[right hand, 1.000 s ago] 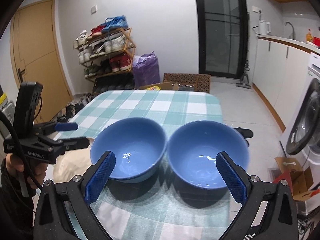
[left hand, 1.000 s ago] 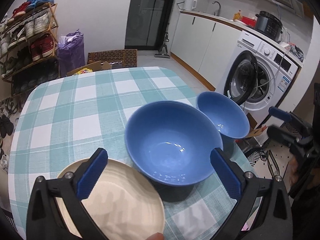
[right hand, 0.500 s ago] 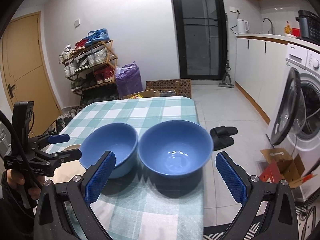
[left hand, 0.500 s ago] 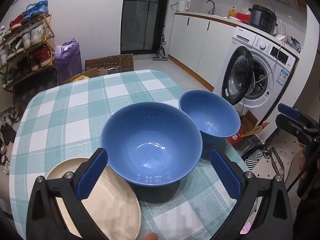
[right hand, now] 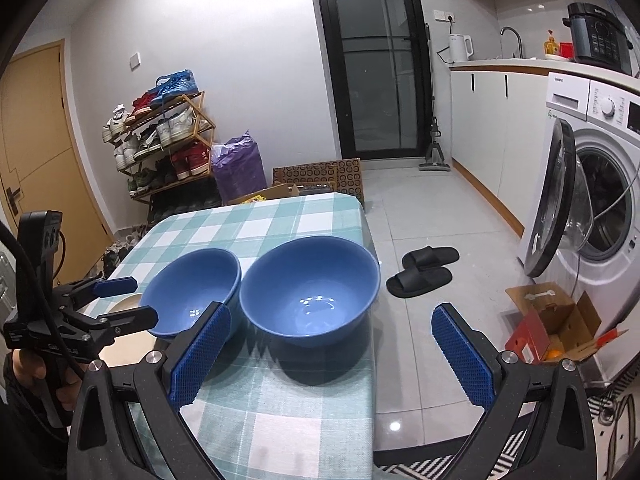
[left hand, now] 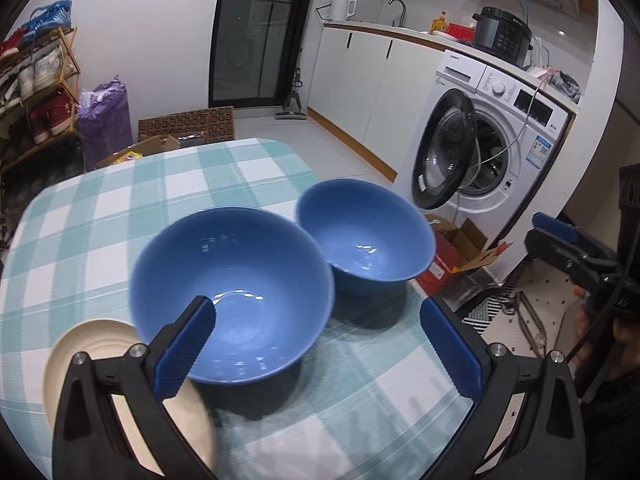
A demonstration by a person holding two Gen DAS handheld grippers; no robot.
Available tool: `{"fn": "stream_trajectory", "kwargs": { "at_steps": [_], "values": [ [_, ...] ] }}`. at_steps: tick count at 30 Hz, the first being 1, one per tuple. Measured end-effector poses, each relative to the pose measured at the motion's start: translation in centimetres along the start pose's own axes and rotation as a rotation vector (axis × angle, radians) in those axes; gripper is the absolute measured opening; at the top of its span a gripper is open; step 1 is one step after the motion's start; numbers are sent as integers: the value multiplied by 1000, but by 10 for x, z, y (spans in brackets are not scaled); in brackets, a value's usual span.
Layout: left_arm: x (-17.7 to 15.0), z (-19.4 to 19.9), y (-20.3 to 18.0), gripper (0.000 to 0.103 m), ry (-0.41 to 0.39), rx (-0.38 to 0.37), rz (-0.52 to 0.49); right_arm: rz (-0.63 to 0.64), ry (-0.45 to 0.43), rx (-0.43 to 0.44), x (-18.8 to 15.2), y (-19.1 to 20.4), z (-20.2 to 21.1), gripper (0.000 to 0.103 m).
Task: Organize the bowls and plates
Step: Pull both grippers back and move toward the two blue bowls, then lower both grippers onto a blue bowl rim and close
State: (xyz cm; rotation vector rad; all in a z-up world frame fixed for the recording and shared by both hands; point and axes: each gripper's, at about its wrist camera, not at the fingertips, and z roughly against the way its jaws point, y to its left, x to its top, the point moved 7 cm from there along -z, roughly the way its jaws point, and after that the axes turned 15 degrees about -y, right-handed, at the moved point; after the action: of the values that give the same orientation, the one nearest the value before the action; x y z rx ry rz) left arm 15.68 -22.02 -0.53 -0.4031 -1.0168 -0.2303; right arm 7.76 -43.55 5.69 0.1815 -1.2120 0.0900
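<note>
Both tongs gape, empty: left gripper [left hand: 316,344], right gripper [right hand: 330,354]; two blue bowls [right hand: 310,290] [right hand: 194,296] side by side on checked table [right hand: 256,224], cream plate [left hand: 96,344] beside; nothing stacked yet, all remaining.

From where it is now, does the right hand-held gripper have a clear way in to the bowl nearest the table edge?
Probably yes. The right hand-held gripper is open, and the blue bowl sits straight ahead with nothing between. The other bowl crowds its left rim, so the right rim looks easier.
</note>
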Motion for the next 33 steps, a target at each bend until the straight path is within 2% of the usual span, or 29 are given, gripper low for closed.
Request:
{"fn": "stream_trajectory", "kwargs": {
  "at_steps": [5, 7, 12, 22, 26, 33],
  "values": [
    [-3, -9, -17, 100, 12, -35, 6, -17, 1, -8, -4, -11, -2, 102],
    [-5, -12, -23, 92, 18, -49, 0, -26, 8, -10, -8, -15, -4, 102],
    [-9, -21, -32, 84, 39, -67, 9, -45, 24, -15, -15, -25, -12, 102],
    [-18, -26, -54, 47, 84, -155, 35, -76, 49, -29, -26, -36, -26, 102],
    [-18, -30, -59, 47, 90, -164, 48, -84, 57, -30, -28, -38, -30, 102],
    [-30, -48, -59, 46, 150, -122, 75, -106, 94, -47, -36, -44, -50, 102]
  ]
}}
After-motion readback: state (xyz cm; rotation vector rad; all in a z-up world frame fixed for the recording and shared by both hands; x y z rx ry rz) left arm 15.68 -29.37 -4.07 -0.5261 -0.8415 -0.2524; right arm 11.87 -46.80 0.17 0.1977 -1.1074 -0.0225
